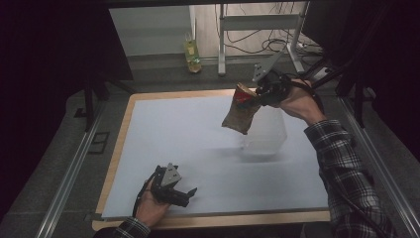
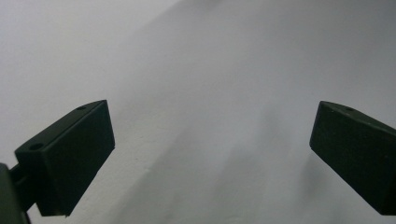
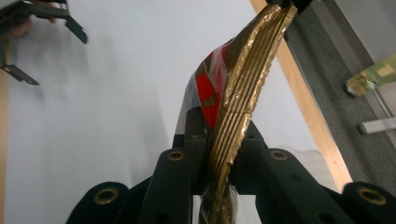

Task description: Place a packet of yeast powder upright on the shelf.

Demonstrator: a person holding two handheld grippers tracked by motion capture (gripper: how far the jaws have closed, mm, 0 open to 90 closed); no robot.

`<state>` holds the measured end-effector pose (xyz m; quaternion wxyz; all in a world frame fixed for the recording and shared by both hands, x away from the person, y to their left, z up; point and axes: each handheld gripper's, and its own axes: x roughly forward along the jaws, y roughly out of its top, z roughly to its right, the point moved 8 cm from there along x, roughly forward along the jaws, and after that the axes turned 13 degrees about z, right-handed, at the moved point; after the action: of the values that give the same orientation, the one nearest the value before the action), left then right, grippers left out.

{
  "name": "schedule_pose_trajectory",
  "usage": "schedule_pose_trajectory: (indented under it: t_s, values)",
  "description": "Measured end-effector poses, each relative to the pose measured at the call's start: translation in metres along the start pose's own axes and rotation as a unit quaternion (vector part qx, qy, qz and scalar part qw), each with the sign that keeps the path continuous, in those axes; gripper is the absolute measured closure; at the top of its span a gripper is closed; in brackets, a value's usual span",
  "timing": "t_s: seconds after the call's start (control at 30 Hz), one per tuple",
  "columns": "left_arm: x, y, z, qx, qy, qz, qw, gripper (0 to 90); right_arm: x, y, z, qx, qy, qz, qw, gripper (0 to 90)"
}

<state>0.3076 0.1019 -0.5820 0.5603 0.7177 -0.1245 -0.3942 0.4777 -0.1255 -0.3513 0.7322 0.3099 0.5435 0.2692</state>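
Gold-and-red foil snack bag (image 1: 242, 111) is being pinched by its crimped top seal in the right gripper (image 1: 257, 94), jaws pressed together on the seal; in the right gripper view the ribbed gold edge (image 3: 238, 107) is seen clamped between the two black jaws. Bag is being held in the air, hanging tilted, above and just beside a clear plastic container (image 1: 265, 134) sitting on the white sheet.

Judgement: step in hand is prob. the carrying of the bag over to the container for dropping in. To be done well, the seal should be kept gripped w/o loosening until the bag's bottom is being lined up over the container's opening; bag is being held off-centre, so swing is to be damped before lowering. Thin clear walls may be tipped if knocked.

Left gripper (image 1: 174, 191) is lying on the sheet, well apart from the container toward the person's side, jaws spread w/ nothing between them.

Surface: white sheet (image 1: 183, 144) over a wooden board (image 1: 119, 148), matte, soft shadows. Beyond the container, grey floor, metal table legs (image 1: 221, 44), loose cables and a yellow-green bottle (image 1: 192, 55) are being shown; room is dim, edges dark.
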Motion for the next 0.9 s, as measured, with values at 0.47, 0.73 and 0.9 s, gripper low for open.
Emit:
schedule_pose_trajectory:
  t_s: [0.47, 0.73, 0.9]
  values:
    - [0.0, 0.0, 0.0, 0.003, 0.001, 0.002, 1.0, 0.1, -0.022, -0.019, 0.032, -0.004, -0.036, -0.022, 0.9991, 79.0]
    - [-0.001, 0.0, -0.002, 0.004, 0.003, 0.003, 1.0, 0.1, -0.03, -0.031, 0.048, -0.016, -0.043, -0.034, 0.9984, 78.8]
    - [-0.001, 0.0, -0.002, 0.003, 0.004, 0.002, 1.0, 0.1, -0.033, -0.041, 0.055, -0.021, -0.038, -0.042, 0.9982, 78.8]
